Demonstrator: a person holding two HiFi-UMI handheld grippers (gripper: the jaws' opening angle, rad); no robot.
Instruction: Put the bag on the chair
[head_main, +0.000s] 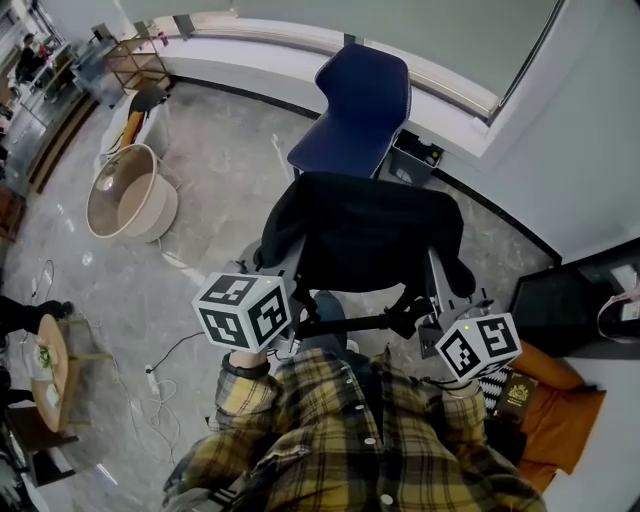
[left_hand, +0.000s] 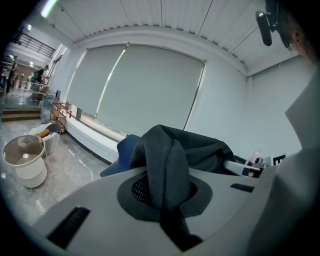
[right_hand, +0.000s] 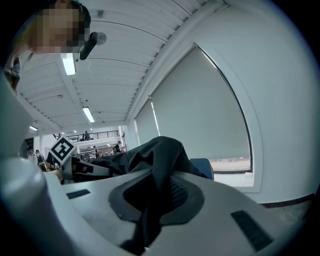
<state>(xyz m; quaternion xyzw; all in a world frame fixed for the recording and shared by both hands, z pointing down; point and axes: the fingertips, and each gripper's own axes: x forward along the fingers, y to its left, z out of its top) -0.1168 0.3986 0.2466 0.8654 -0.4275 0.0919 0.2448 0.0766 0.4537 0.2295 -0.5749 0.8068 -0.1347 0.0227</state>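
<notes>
We hold the black bag (head_main: 365, 235) between left gripper (left_hand: 166, 196) and right gripper (right_hand: 152, 202), each pinched on a fabric fold, so it hangs spread on the near side of the blue chair (head_main: 358, 105).

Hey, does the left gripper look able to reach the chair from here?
Probably yes. The left gripper, shut on the bag, faces the chair just ahead; nothing else shows between them, and the visible seat is bare.
</notes>
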